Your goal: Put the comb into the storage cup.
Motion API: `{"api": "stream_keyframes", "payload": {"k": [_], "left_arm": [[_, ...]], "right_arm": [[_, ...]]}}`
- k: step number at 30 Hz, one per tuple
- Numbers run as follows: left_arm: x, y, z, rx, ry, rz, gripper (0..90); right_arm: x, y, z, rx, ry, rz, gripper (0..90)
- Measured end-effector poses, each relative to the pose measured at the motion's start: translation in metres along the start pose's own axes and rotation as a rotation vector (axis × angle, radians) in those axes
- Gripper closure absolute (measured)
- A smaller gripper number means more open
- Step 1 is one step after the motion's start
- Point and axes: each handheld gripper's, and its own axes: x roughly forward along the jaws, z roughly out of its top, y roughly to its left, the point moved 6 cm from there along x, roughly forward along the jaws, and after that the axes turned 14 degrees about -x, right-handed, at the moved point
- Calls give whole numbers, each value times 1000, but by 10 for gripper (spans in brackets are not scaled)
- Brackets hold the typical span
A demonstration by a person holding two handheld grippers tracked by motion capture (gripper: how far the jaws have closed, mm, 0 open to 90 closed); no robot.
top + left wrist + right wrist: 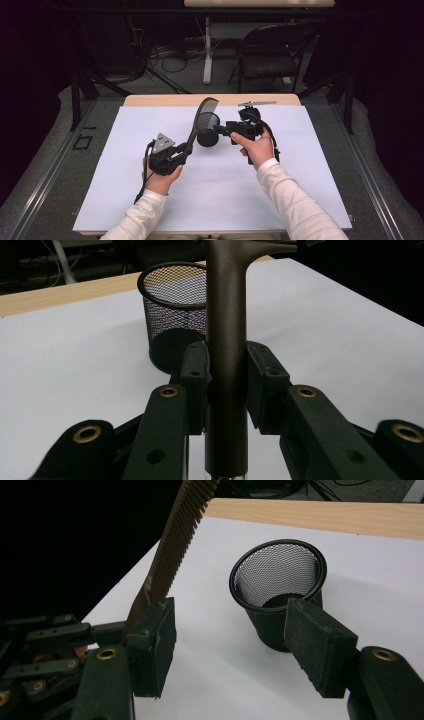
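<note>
A: Left tool (pixel 186 148) is clamped hard on the handle of the brown comb (pixel 199 117), pads pressed against it from both sides, as the left gripper view shows up close.

B: And the comb rises steeply from that grip, its toothed end up over the black mesh cup (pixel 207 131), leaning toward the far edge of the surface (pixel 150 190).

A: The cup stands upright on the white sheet, about mid-surface, mouth open to the ceiling. In the high view the comb's upper part crosses in front of the cup's left side; whether they touch, one cannot tell.

B: Over to the right tool (pixel 220 129). Its jaws stand spread, nothing pinched between them. In the right gripper view the cup (pixel 277 587) sits beyond the gap, the right pad overlapping its wall in the picture.

A: And the comb's (pixel 175 540) teeth run up past the left pad there, with the left tool's linkage low at the left.

B: Both of the person's hands sit low, white sleeves coming in from the near edge.
</note>
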Motion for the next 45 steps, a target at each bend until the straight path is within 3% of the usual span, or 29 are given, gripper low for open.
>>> {"api": "stream_keyframes", "payload": {"k": [13, 17, 28, 45], "left_arm": [[4, -2, -6, 13, 13, 1, 724], [5, -5, -7, 22, 21, -8, 725], [4, -7, -8, 26, 11, -18, 725], [4, -14, -13, 44, 23, -34, 725]], "right_arm": [[1, 1, 10, 62, -31, 45, 461], [2, 0, 12, 94, -44, 79, 529], [4, -2, 13, 167, -59, 148, 582], [9, -2, 13, 206, -64, 168, 665]]}}
